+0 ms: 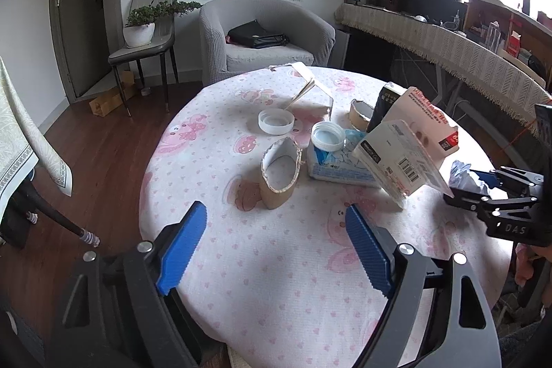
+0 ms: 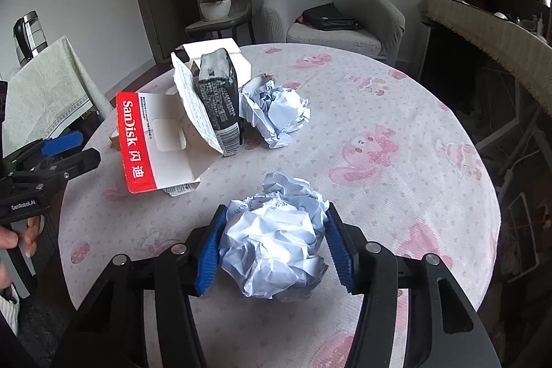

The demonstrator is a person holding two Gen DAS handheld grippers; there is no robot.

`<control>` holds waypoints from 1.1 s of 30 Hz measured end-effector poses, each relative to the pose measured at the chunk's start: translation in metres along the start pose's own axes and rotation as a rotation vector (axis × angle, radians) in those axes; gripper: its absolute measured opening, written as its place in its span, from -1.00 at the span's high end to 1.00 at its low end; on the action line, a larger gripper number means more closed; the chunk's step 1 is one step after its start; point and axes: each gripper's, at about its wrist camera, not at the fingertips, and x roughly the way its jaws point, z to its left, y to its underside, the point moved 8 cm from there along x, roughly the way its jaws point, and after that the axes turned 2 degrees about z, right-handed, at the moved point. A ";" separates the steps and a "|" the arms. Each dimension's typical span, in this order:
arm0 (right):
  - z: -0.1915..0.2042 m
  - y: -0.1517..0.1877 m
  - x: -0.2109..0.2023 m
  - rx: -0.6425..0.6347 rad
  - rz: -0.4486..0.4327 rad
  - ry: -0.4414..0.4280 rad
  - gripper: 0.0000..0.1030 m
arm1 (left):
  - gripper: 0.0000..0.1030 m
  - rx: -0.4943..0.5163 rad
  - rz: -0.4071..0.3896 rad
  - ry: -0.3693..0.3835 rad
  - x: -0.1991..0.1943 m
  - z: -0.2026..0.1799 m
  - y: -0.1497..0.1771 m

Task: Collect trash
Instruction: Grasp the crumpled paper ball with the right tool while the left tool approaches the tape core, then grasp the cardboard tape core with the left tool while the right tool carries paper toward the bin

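My right gripper [image 2: 274, 247] is shut on a crumpled white paper ball [image 2: 276, 244] above the round table [image 2: 396, 126]; the same ball shows at the right of the left wrist view [image 1: 464, 175]. A second paper ball [image 2: 276, 114] lies farther back beside a black packet [image 2: 220, 102] and an open SanDisk box [image 2: 155, 143]. My left gripper [image 1: 276, 247] is open and empty over the table's near edge. Ahead of it lie a squashed cardboard tube [image 1: 279, 175], two white lids [image 1: 276, 121] [image 1: 327, 135], a tissue pack [image 1: 341, 164] and the SanDisk box [image 1: 403, 154].
A torn cardboard piece [image 1: 310, 88] and another tube [image 1: 360, 114] lie at the table's far side. A grey armchair [image 1: 262, 33] with a black bag, a chair with a potted plant [image 1: 141, 26] and a long draped desk [image 1: 448, 40] stand beyond.
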 end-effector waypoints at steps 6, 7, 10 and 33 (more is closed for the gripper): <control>-0.006 -0.022 -0.013 0.033 -0.071 -0.009 -0.06 | -0.53 0.012 0.020 -0.015 0.014 0.005 -0.006; -0.007 -0.026 -0.016 0.040 -0.089 -0.012 -0.06 | -0.52 0.014 0.024 -0.016 0.016 0.006 -0.007; -0.008 -0.037 -0.024 0.055 -0.131 -0.029 -0.06 | -0.40 0.028 0.042 -0.019 0.025 0.008 -0.010; 0.002 -0.080 -0.028 0.086 -0.202 -0.119 -0.06 | 0.38 0.051 0.071 0.101 0.055 0.005 -0.024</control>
